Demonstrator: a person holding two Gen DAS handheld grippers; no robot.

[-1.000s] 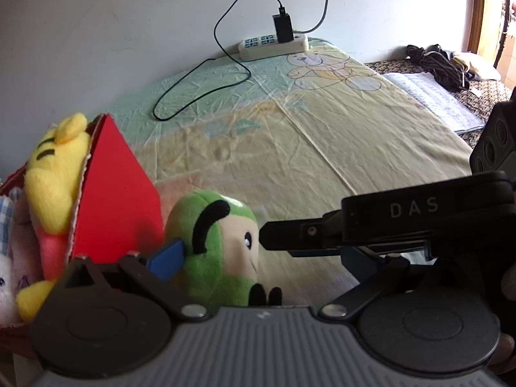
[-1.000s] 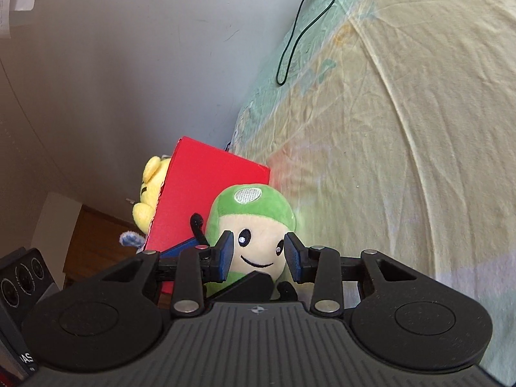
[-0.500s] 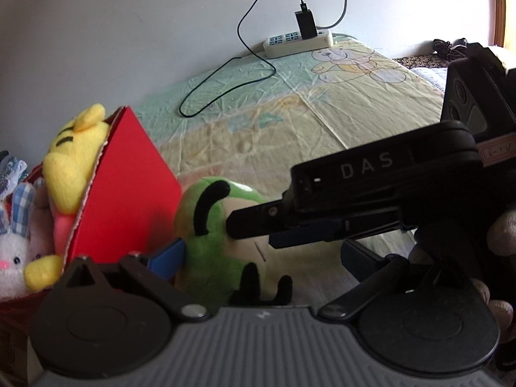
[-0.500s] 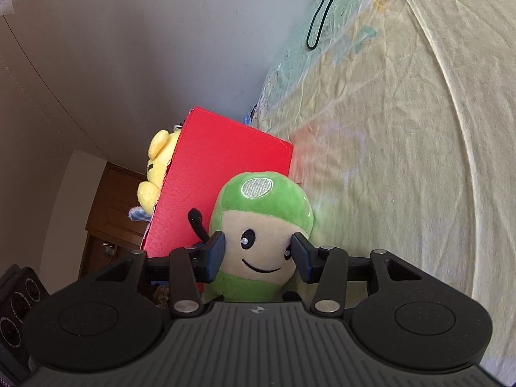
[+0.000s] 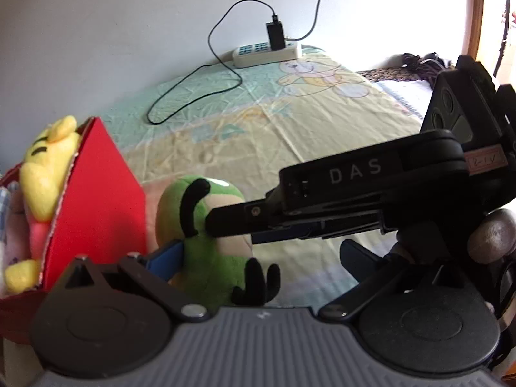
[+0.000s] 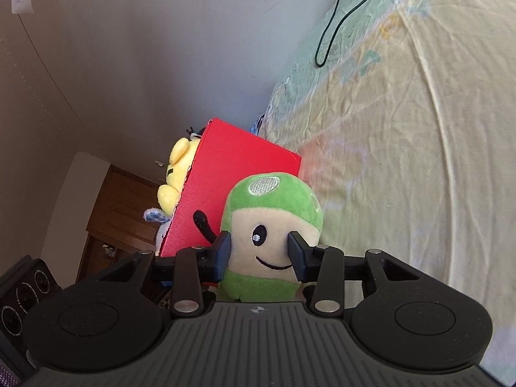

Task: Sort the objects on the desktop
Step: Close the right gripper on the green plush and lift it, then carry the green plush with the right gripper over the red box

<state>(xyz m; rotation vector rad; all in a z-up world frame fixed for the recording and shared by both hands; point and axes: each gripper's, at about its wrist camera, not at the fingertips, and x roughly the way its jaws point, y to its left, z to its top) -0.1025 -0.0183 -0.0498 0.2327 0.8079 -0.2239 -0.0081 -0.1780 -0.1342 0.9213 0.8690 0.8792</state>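
Green plush toy pinched beside the red box

At about 9 o'clock in the left wrist view sits the red box (image 5: 96,200), its top open, with a yellow plush toy (image 5: 45,167) poking out along with other soft toys. Just to the right of it, touching the box wall, stands the green plush toy (image 5: 206,248) on the bed sheet (image 5: 290,122). The left tongs (image 5: 258,258) are spread wide: one blue pad lies against the toy's back, the other is well clear at 3 o'clock. The right tongs (image 6: 259,253) reach in from 3 o'clock and press both pads into the toy's cream face, one on each cheek, gripping it; in the right wrist view the right pad covers one eye. A hand (image 5: 490,238) shows at the far right edge behind that tool. At 12 o'clock in the left view a power strip (image 5: 267,53) lies against the wall with a black cable (image 5: 193,96) looping over the sheet
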